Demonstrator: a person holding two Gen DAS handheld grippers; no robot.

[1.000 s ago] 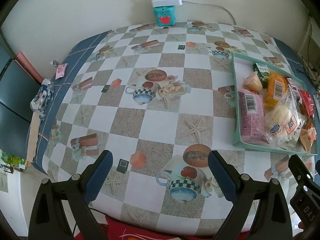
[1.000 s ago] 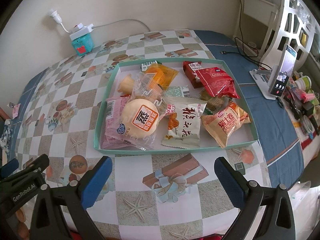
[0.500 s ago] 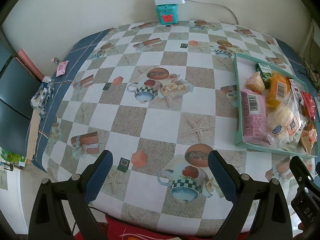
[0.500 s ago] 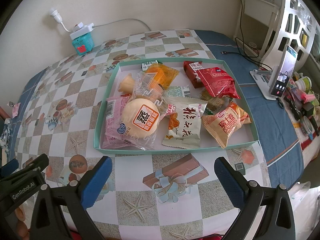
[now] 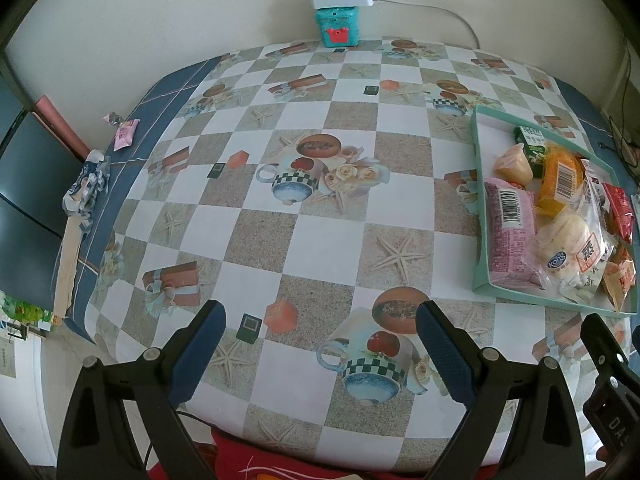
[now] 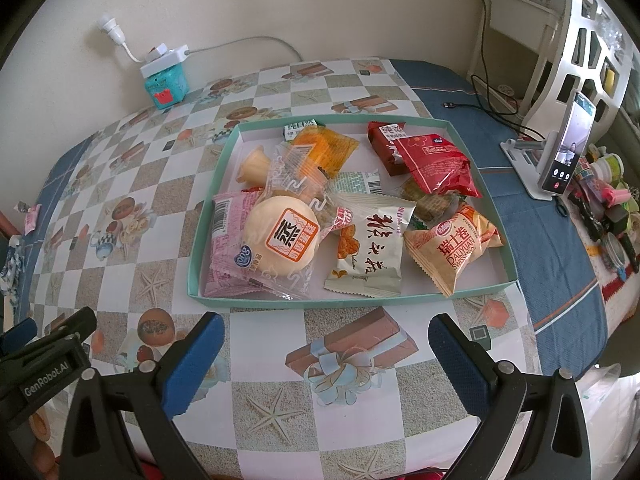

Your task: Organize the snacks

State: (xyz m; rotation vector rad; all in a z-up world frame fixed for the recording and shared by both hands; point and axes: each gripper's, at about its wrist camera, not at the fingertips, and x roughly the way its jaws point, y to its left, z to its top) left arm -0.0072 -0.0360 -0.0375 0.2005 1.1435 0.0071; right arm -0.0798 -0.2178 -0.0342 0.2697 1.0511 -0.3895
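One teal tray [image 6: 194, 257] sits toward the right side of the bench [image 5: 256, 240], holding roughly ten wrapped snacks: one round bun packet [image 6: 282, 236], one pink pack [image 6: 224, 236], two red packs [image 6: 434, 160], one orange pack [image 6: 326, 148] and others heaped together. Both the left hand-held gripper [image 5: 320, 344] and the right hand-held gripper [image 6: 326, 354] hover wide open and empty over the near edge. One teal box [image 6: 166, 86] with a power strip stands at the far edge.
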